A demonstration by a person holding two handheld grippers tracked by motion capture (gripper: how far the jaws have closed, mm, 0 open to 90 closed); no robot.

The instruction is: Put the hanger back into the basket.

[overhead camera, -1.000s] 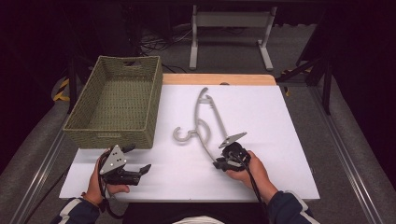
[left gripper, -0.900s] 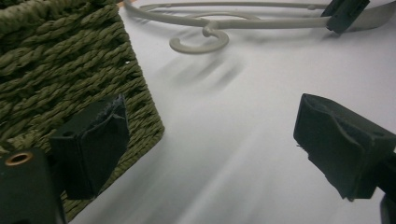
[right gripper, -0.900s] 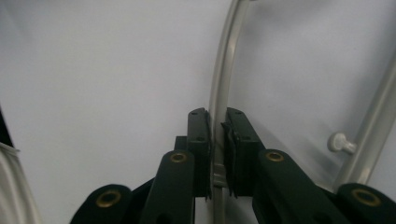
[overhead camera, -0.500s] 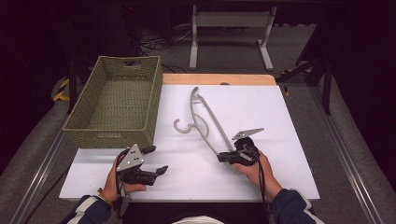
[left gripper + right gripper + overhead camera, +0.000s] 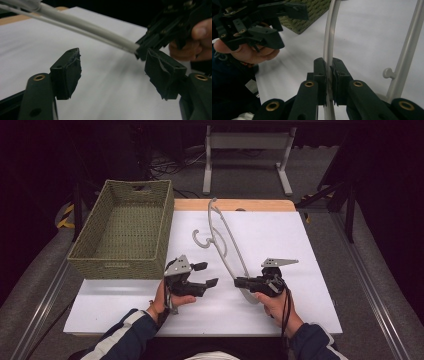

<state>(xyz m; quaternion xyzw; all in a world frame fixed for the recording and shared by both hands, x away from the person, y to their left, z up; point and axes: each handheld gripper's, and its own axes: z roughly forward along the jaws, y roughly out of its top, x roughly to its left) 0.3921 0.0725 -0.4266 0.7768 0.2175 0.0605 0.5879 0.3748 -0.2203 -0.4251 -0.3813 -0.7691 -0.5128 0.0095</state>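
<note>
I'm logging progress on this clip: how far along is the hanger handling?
Done: the right gripper is shut on the grey hanger, its near end raised off the white table. In hand: the open left gripper sits beside it, holding nothing. Left, probably: the woven basket is empty, the hanger outside it.

Your desk (image 5: 310,270) is a white-topped surface with a bare wooden strip along its far edge. A woven olive-green rectangular basket (image 5: 122,232) sits at its left side.
</note>
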